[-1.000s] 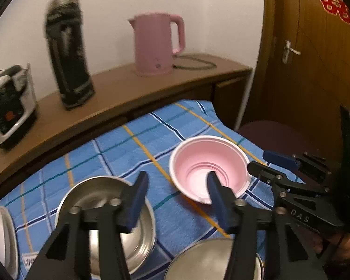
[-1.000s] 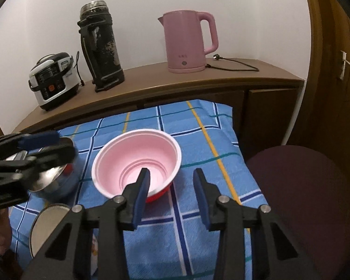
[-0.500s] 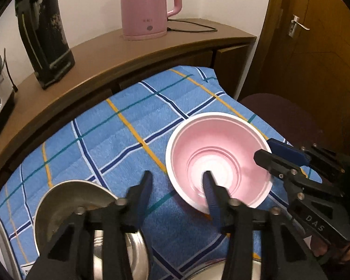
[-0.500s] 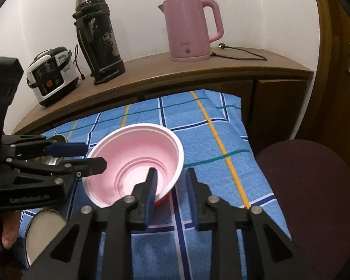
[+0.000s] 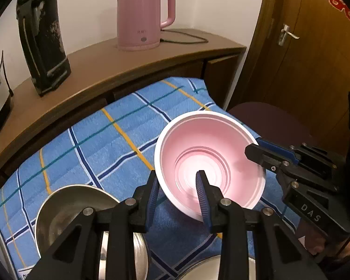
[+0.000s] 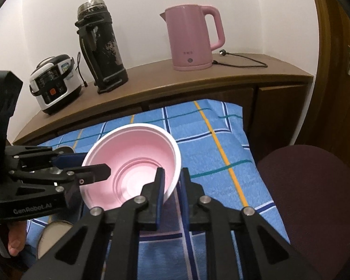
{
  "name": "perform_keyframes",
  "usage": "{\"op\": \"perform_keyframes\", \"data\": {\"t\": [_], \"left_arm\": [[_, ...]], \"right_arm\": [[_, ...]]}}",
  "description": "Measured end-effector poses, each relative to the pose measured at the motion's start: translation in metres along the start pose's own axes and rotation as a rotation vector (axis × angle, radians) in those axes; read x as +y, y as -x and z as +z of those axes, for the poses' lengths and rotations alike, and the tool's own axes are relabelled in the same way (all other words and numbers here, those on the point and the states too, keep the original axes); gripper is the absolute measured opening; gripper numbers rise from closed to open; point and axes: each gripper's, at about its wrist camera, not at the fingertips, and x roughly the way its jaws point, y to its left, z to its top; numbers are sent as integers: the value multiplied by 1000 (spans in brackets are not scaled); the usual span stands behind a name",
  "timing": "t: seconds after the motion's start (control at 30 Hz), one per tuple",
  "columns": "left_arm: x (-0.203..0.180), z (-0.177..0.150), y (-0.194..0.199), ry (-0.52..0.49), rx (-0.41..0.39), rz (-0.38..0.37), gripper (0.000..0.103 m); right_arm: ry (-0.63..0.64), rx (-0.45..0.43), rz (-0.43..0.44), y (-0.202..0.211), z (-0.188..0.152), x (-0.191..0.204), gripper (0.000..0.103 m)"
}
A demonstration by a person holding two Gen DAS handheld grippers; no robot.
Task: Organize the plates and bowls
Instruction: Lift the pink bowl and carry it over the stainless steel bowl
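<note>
Both jaws pinch the pink bowl (image 5: 210,161) rim, the left gripper (image 5: 177,194) closing, right gripper (image 6: 172,186) clamped.

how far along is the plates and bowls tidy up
Early on. Nothing looks stacked yet: the steel bowl sits apart on the blue cloth. In hand: the pink bowl, its rim pinched by the right gripper on one side while the left gripper is closing on the other. Left: placing it and sorting the rest.
</note>
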Motion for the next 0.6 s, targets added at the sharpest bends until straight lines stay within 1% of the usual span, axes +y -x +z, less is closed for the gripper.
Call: {"op": "perform_keyframes", "data": {"t": [0.2,0.33,0.4,0.6], "left_arm": [[3,-8,14,-34,-98,-30,35],[8,-8,26,-29,-153,-56,35],[9,-9,31,-28,-176,-61,35],[16,-10,37,-10,-210,-81,35]], "right_arm": [[6,-6,3,8,0,8,14],[13,-28,5,18,4,14,14],[18,-35,6,22,7,16,14],[23,-46,14,30,13,24,14]]}}
